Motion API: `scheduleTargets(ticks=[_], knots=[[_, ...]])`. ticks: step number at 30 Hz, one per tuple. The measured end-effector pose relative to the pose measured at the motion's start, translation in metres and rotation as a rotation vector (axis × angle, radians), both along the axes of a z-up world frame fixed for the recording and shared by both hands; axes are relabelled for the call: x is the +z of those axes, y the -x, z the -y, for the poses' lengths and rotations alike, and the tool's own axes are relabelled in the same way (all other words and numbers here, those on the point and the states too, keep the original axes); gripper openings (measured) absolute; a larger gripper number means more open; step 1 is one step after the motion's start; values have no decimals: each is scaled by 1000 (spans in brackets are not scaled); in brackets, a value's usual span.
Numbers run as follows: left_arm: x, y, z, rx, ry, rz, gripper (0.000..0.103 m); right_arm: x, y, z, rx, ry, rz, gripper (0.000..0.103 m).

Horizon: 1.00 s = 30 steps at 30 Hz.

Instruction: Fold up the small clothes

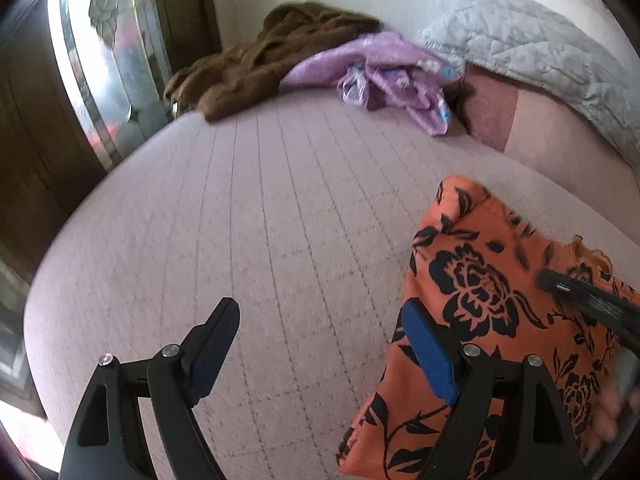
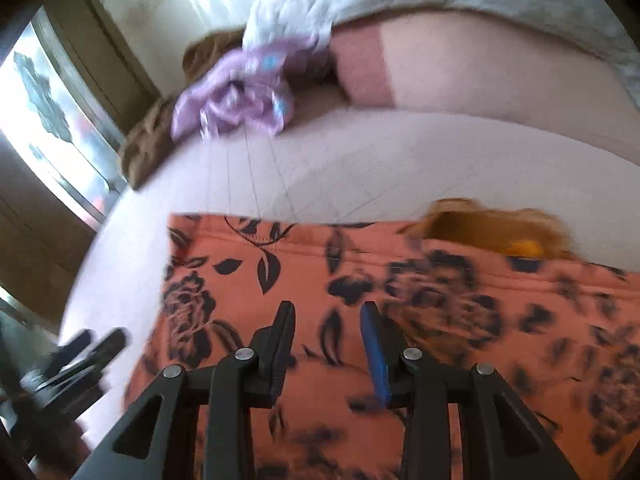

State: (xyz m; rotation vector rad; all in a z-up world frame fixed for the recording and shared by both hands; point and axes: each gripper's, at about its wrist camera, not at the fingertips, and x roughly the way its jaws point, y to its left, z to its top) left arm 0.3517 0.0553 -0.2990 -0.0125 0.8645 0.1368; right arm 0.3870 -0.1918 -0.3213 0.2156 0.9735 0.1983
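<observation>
An orange garment with black flowers (image 1: 480, 292) lies flat on the pink quilted bed (image 1: 260, 220), at the right of the left wrist view. My left gripper (image 1: 320, 320) stands wide open over the bed, nothing between its fingers; its right finger (image 1: 428, 352) overlaps the garment's left edge. In the right wrist view the orange garment (image 2: 400, 280) fills the lower half. My right gripper (image 2: 328, 312) hovers over its middle with its jaws narrowly apart and only the cloth beneath showing in the gap. The picture is blurred.
A brown garment (image 1: 256, 64) and a purple printed one (image 1: 392, 72) lie crumpled at the bed's far edge. A grey quilted cover (image 1: 532, 52) and a pink pillow (image 1: 560, 136) lie at the back right. A mustard cloth (image 2: 492, 228) lies beyond the orange garment. Wooden furniture with glass (image 1: 92, 80) stands left.
</observation>
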Motion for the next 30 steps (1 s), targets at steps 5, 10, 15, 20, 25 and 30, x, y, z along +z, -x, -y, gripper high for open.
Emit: scheduleTargets(ticks=[5,10,15,20,25,30], knots=[[13,0,1,-11,-30,87,84,-2,-27,9,-85,-63,-4,37],[22,4,4,-19,-30,128,84,21,6,35,-95,-46,41,37],[26,12,7,-26,-4,143,84,29,80,86,-154,12,51,37],[29,21,15,-53,2,163,84,26,152,144,-254,75,40,39],[26,30,34,-125,16,158,84,-2,201,188,-343,38,6,61],[20,35,64,-219,-37,175,84,-3,192,183,-335,75,-22,60]])
